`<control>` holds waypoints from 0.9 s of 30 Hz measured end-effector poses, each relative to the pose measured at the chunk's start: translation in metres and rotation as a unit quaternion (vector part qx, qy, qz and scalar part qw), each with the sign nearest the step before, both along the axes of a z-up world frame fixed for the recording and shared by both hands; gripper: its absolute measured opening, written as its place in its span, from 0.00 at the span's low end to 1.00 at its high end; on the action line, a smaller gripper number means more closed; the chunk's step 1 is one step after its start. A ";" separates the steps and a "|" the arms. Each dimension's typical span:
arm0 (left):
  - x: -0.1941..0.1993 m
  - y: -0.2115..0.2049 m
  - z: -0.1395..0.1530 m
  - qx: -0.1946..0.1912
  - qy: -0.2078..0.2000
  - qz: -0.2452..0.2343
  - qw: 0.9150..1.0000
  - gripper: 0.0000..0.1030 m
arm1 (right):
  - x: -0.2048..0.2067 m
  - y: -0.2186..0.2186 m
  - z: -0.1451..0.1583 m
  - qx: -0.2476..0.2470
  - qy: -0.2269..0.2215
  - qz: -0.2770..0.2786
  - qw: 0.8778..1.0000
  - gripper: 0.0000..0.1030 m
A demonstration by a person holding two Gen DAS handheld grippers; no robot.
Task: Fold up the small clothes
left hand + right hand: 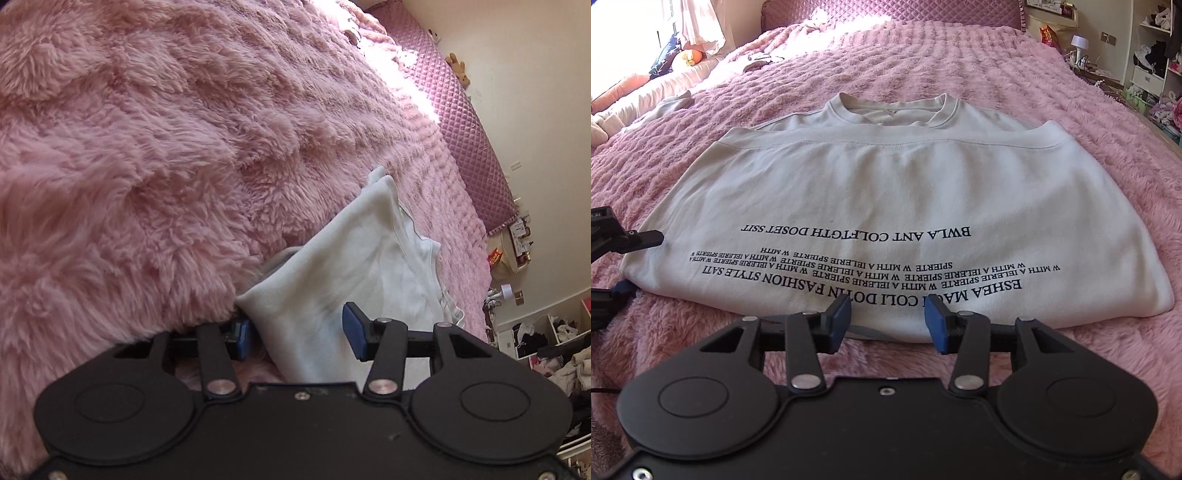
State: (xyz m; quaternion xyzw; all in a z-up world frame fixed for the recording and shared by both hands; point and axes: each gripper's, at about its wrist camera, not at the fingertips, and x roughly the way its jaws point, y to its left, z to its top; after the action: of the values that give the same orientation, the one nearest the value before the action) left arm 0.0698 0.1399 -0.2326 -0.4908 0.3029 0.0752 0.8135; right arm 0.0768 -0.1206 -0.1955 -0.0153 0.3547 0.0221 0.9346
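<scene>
A white T-shirt (886, 192) with black lettering lies folded on a pink fluffy blanket (1071, 129), its collar at the far end. My right gripper (888, 321) is open at the shirt's near folded edge, which lies between its blue pads without being pressed. My left gripper (637, 260) sits at the shirt's left corner. In the left wrist view the left gripper (297, 332) is open, with the T-shirt (351, 258) running between its blue pads. One pad is half buried in the blanket (147, 147).
A purple quilted headboard (905, 11) closes the far end of the bed. A small grey garment (672, 103) lies at the far left. Shelves with clothes (1152, 55) and a small white lamp (1080, 46) stand to the right. Soft toys (689, 55) lie by the bright window.
</scene>
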 end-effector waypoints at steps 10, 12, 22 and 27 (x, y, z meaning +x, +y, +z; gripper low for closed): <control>0.006 -0.006 0.007 0.004 -0.035 -0.012 0.999 0.05 | 0.001 -0.001 0.000 0.000 0.001 0.002 1.000 0.43; 0.007 -0.003 0.008 -0.003 -0.041 -0.013 0.999 0.05 | -0.002 -0.005 0.007 0.005 -0.009 -0.002 1.000 0.43; 0.021 -0.017 0.045 0.018 -0.102 -0.056 0.993 0.05 | -0.022 -0.096 0.040 -0.018 -0.065 -0.150 0.986 0.55; 0.035 -0.039 0.066 0.010 -0.136 -0.092 0.986 0.04 | -0.034 -0.124 0.031 -0.009 -0.076 -0.233 0.969 0.63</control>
State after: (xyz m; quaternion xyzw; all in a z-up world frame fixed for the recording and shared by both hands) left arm 0.1044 0.1013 -0.1665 -0.4579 0.2329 -0.0644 0.8555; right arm 0.0428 -0.2447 -0.1648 0.0580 0.2766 -0.2005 0.9381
